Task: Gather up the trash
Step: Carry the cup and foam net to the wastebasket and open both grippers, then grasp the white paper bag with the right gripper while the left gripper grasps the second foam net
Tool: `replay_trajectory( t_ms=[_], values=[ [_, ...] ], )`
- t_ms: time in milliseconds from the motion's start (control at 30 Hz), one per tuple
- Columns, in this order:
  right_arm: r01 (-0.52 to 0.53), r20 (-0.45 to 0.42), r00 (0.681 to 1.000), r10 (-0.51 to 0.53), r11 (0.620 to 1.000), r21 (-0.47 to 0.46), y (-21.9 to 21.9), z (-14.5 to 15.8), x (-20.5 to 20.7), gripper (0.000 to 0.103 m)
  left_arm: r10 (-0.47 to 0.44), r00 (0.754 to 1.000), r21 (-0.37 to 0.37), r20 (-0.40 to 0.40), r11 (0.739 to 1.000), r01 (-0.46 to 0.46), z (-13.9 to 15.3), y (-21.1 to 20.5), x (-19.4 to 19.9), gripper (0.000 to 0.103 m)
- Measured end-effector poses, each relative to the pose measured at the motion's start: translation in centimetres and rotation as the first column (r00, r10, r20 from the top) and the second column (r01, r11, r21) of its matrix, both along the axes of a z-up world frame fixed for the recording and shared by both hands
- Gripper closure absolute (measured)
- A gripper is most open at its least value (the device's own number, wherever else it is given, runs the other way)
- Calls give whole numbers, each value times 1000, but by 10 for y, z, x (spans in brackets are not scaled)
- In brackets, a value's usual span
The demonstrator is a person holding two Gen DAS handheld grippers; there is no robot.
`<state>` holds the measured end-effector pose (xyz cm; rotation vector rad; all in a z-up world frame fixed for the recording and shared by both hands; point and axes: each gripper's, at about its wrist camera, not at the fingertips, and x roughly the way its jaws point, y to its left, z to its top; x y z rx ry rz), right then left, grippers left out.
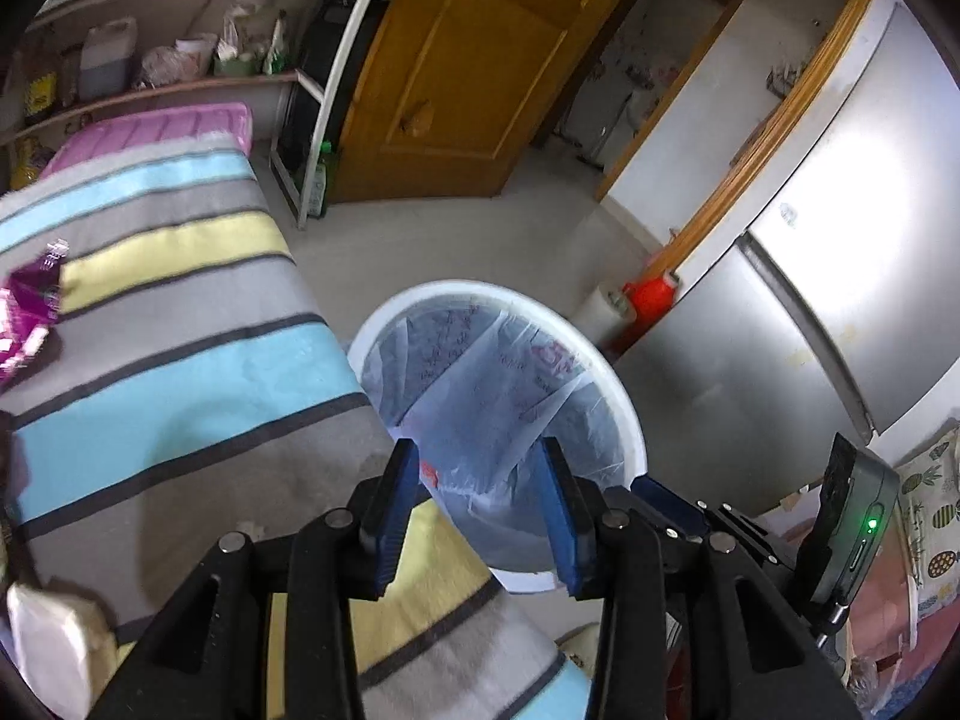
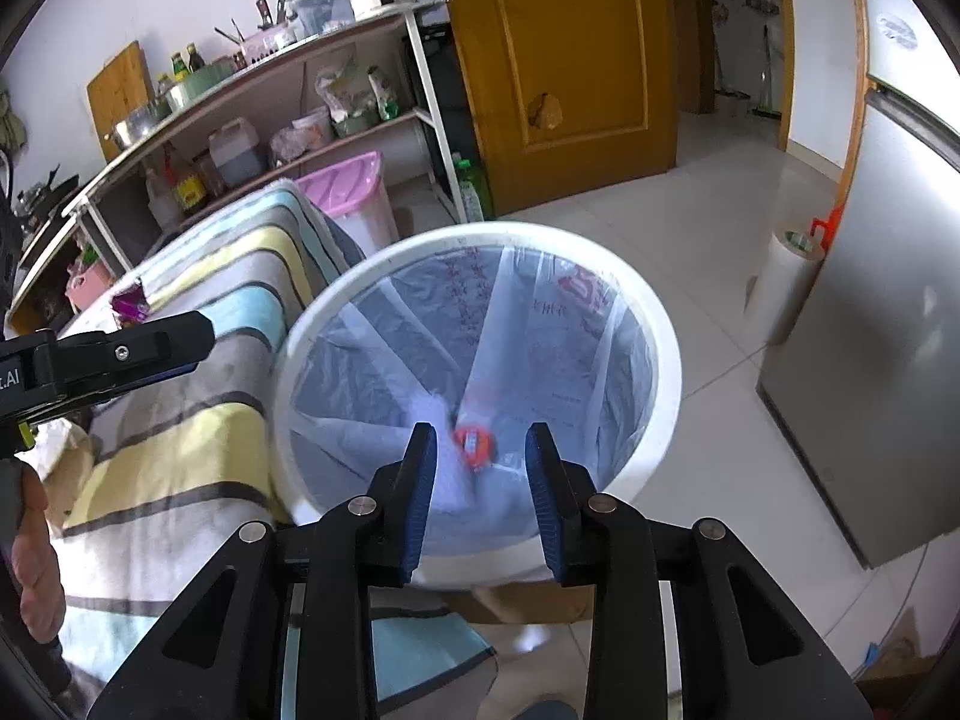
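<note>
Right gripper [image 2: 480,456]: jaws apart, nothing between the blue pads; it hangs over the mouth of the white trash bin [image 2: 663,324]. The bin stands on the tiled floor, touching the long edge of the table covered by a striped cloth [image 2: 198,420], and is lined with a thin translucent bag [image 2: 540,360]. At the bottom of the liner lies a small orange-red item [image 2: 473,445], blurred, possibly a wrapper or cap.

Left gripper [image 1: 478,474]: jaws likewise apart and empty, held above the table edge next to the bin [image 1: 624,414].

A purple snack wrapper [image 1: 30,306] lies on the cloth near the far left edge of the table. A white crumpled tissue [image 1: 54,642] sits at the near left corner.

Silver refrigerator [image 2: 870,360] stands to the right of the bin, with a roll of white film [image 2: 780,282] on the floor beside it. Wooden door [image 2: 570,60] behind.
</note>
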<state>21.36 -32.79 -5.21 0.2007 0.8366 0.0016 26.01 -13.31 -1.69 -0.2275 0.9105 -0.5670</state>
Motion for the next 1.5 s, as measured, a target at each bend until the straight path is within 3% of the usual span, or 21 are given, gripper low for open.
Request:
replay_trajectory(
  t_ms=[267,600,967,1133,1267,1500],
  values=[
    [-84,68,994,82,996,35,38,36,-32,71,55,993,14,105,998,-57,30,29,-40,61],
    [-233,116,967,226,971,52,105,58,-62,71,159,969,20,189,986,-166,39,101,-88,61],
    [-362,103,930,352,927,97,173,50,-63,60,312,930,84,193,939,-332,17,196,-106,61],
    [-385,88,922,377,915,118,193,45,-55,52,331,924,116,190,927,-356,7,216,-103,57],
    [-377,69,926,371,912,158,209,41,-44,50,343,917,124,201,920,-372,3,236,-103,50],
    [-357,21,932,362,906,227,236,29,-21,50,345,915,127,209,918,-375,0,256,-101,47]
  ],
)
